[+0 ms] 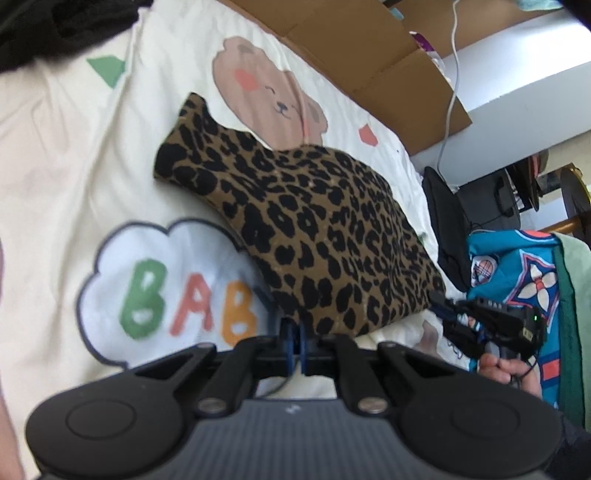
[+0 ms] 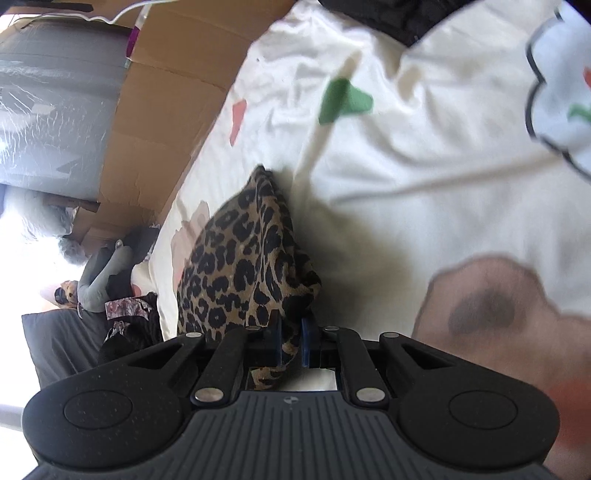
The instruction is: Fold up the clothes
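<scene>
A leopard-print garment [image 1: 314, 225] lies bunched on a white bedsheet [image 1: 66, 155] printed with a bear and a "BABY" cloud. In the left wrist view my left gripper [image 1: 294, 345] sits at the garment's near edge, its blue fingers [image 1: 286, 347] closed together on the cloth. My right gripper [image 1: 443, 301], held by a hand [image 1: 502, 369], grips the garment's right corner. The right wrist view shows that gripper [image 2: 291, 343] shut on the leopard fabric [image 2: 240, 266], with a fold of the cloth hanging down between the fingers.
A flattened cardboard box [image 1: 369, 48] lines the far side of the bed. Dark clothing [image 1: 55, 26] lies at the top left corner. A blue patterned cloth [image 1: 517, 266] and a black chair [image 1: 443, 206] are to the right. A white cable [image 1: 452, 110] hangs over the cardboard.
</scene>
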`<state>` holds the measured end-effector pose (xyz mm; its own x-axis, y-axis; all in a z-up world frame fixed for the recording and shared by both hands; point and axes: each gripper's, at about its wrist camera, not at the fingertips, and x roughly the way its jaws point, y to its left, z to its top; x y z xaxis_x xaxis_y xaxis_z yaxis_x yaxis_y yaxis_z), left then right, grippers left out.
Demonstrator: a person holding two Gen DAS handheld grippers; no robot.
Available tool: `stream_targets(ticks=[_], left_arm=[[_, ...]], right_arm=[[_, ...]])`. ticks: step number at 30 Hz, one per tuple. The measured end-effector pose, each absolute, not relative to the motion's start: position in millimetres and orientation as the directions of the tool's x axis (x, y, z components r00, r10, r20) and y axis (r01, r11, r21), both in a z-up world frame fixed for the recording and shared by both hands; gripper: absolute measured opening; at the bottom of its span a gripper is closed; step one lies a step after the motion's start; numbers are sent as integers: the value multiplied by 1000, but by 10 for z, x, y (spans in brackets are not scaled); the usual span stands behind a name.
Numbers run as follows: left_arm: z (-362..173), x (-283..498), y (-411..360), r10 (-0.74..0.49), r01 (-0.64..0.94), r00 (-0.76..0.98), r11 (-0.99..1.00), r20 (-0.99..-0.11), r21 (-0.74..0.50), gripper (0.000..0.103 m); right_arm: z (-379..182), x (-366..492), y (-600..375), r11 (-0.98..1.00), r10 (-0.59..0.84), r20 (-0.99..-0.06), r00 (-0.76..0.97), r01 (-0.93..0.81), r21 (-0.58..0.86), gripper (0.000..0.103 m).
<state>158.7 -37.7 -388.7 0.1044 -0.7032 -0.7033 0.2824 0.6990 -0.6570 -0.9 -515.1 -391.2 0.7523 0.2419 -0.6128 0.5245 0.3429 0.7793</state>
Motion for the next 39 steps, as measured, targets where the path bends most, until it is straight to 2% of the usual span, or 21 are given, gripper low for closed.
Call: stream_targets(ticks=[4,12,19,23,27,28,32,36,39], left_arm=[[-3904,1493,-571,-712,348,37,667,-702,-659,4],[-3894,1455,-614,-697,372,-19,661,-717,-652,0],[-3692,1730,-477,-673,391,41,691,-739,-608,2],[-3573,2010,-526,-675,438,72,683,-734,-585,8],[-3466,2264,-704,-654,500,92,683,-751,-533,9],[-3447,2312,-737,-647,514,98,684,-756,-518,12],[-3400,2488,-1009,-602,544,148,712,-784,-444,35],[-3389,2651,-1289,-584,563,163,717,-795,-411,36],[-3382,2761,-1540,-589,585,148,700,-795,-410,40]], right_arm=[[-3780,117,-5334,371,214,-621,754,525,766,8],[-3545,404,-5677,458,156,-641,752,520,721,8],[-3512,688,-5925,522,130,-686,716,539,661,8],[-3547,852,-6089,543,116,-711,694,555,631,8],[-3535,983,-6255,550,100,-713,694,559,621,8],[-3532,1007,-6279,553,95,-713,695,559,618,8],[-3572,1090,-6365,562,84,-715,694,560,609,8],[-3682,1123,-6424,547,103,-730,675,575,609,9],[-3754,1059,-6448,516,125,-725,678,579,631,13]])
